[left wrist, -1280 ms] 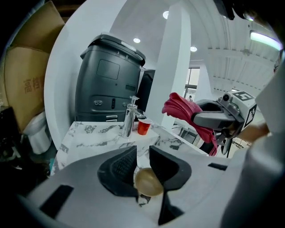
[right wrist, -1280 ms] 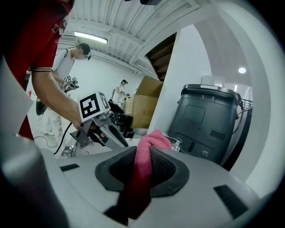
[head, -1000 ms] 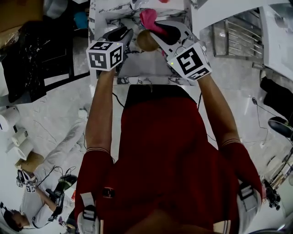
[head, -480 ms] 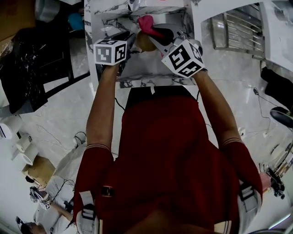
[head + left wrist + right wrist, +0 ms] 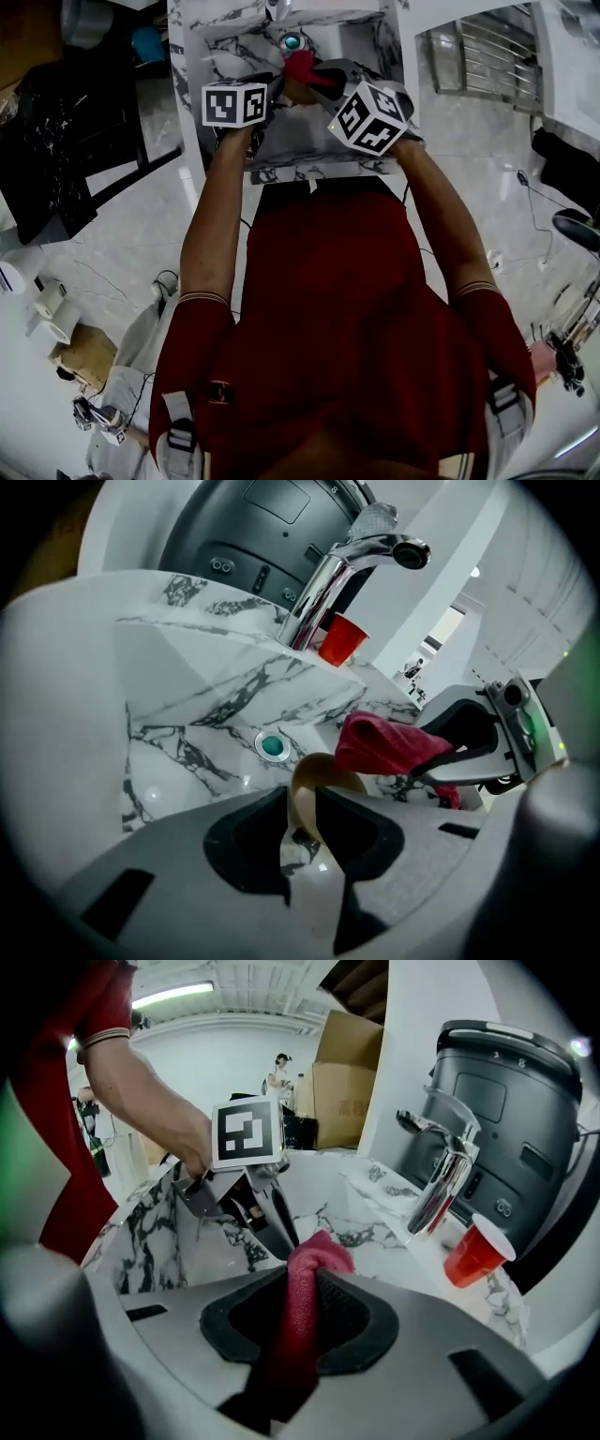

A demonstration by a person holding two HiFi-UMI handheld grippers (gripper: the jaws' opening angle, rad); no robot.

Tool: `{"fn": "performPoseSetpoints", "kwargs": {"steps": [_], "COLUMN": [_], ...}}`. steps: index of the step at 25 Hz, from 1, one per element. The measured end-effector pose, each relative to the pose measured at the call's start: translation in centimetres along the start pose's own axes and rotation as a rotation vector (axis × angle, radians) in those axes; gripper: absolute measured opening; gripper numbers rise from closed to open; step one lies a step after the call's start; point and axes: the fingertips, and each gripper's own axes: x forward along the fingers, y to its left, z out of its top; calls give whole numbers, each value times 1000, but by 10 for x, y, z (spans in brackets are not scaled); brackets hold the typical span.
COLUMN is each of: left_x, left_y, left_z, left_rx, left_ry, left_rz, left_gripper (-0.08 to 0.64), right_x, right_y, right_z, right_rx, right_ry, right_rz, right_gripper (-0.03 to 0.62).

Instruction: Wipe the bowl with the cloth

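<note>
Over the marble sink, my left gripper (image 5: 302,810) is shut on the rim of a tan bowl (image 5: 307,782), which stands on edge above the basin. My right gripper (image 5: 302,1283) is shut on a red cloth (image 5: 298,1312). In the left gripper view the red cloth (image 5: 386,745) presses against the bowl's far rim, held by the right gripper (image 5: 469,747). In the head view both marker cubes sit close together over the sink, with the cloth (image 5: 300,67) and the bowl (image 5: 292,89) between the left gripper (image 5: 267,89) and the right gripper (image 5: 323,75).
A chrome faucet (image 5: 347,569) rises behind the basin, with a red cup (image 5: 341,639) beside it and a dark grey appliance (image 5: 253,527) behind. The green drain plug (image 5: 273,746) lies in the sink (image 5: 187,696) bottom. Cardboard boxes (image 5: 352,1072) and a distant person (image 5: 279,1077) show beyond.
Both grippers have moved closer together and farther over the sink. The cloth now sits against the bowl, and the drain plug has come into the head view.
</note>
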Motion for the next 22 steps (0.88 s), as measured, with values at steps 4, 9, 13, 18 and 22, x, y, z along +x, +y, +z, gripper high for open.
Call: {"fn": "performPoseSetpoints", "kwargs": {"steps": [4, 9, 13, 18, 22], "left_x": [8, 11, 13, 16, 18], "left_y": [0, 2, 3, 4, 5], "left_z": [-8, -14, -18, -23, -26], "left_rx": [-21, -55, -75, -90, -93], "left_ry": [21, 34, 45, 64, 76], "left_rz": [-16, -11, -22, -32, -32], "left_gripper": [77, 78, 77, 77, 77], "right_x": [14, 30, 40, 47, 53], "right_y": [8, 18, 22, 26, 29], "right_z": [-12, -29, -38, -41, -42], "right_rx": [-26, -59, -74, -90, -113], "right_ry": [63, 145, 195, 234, 251], "right_rz": [47, 111, 148, 183, 206], "right_gripper": [89, 89, 89, 89, 89]}}
